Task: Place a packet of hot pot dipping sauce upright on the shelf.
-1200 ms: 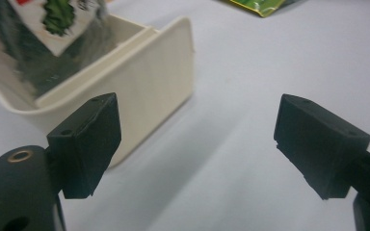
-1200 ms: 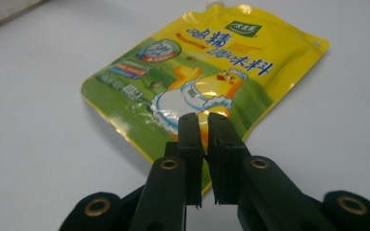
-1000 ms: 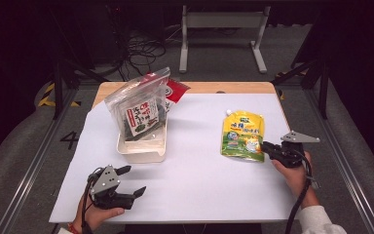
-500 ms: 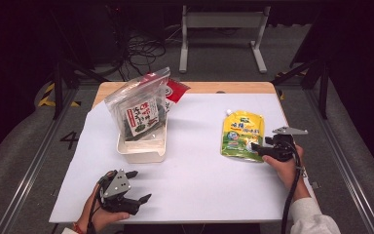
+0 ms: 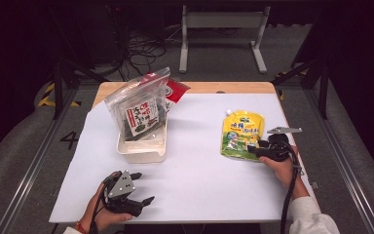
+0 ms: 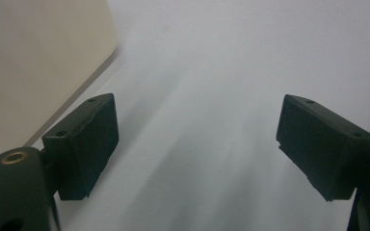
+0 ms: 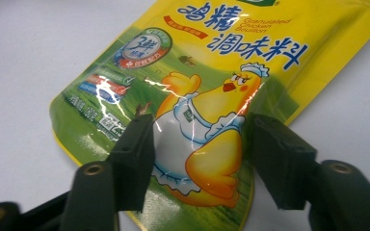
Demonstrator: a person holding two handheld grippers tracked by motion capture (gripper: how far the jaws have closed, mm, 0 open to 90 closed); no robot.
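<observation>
pouch [image 5: 241,134] lay flat, right of tray [image 5: 141,148] | right gripper [image 7: 197,144] jaws just closing, straddling its near end, no pinch seen | left gripper [image 6: 195,144] wide, idle | likely soft, slick, light; grip near edge

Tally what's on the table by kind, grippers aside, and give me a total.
Pouches: 1, the yellow pouch at the right gripper.
Bags: 2, a clear seaweed bag and a red bag behind it.
Tubs: 1, the white tub.
Total: 4

glossy plastic pouch [image 7: 207,91], matt white table cover [image 5: 199,180]
</observation>
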